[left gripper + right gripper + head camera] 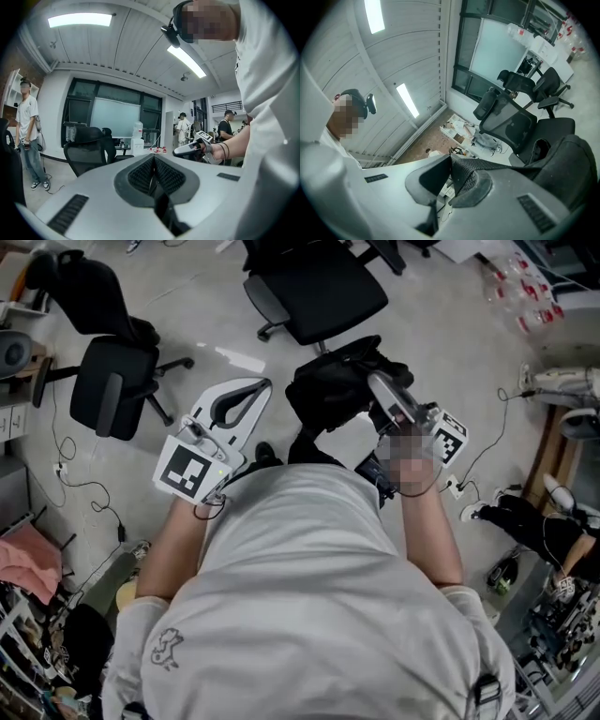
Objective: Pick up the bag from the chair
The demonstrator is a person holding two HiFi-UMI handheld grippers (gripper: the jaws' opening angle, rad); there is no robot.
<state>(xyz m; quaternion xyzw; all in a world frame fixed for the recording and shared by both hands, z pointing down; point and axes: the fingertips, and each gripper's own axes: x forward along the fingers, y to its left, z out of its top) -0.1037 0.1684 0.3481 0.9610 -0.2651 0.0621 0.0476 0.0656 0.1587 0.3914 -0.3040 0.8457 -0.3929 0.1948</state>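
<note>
Lift-off is the step in hand, as I judge it. On the left, my left gripper (153,159) has no part in it: its fingers (136,176) are pressed together with nothing between them, and it is held out level beside the load, well apart from it.

In the middle the bag (333,385) hangs in front of my body, black and slumped. It looks clear of the chair (323,287), which stands empty just beyond it, though the head view cannot show me how much air lies between the two.

On the right, my right gripper (451,159) carries the whole load. Its fingers (476,187) are clamped tight on a black woven strap (487,164), which runs out from between them down to the body of the bag.

Next, I think, comes drawing the bag fully away from the chair. That calls for the clamp on the strap to hold firm, since one narrow band bears all the weight, and for a smooth pull so the bag does not swing.
</note>
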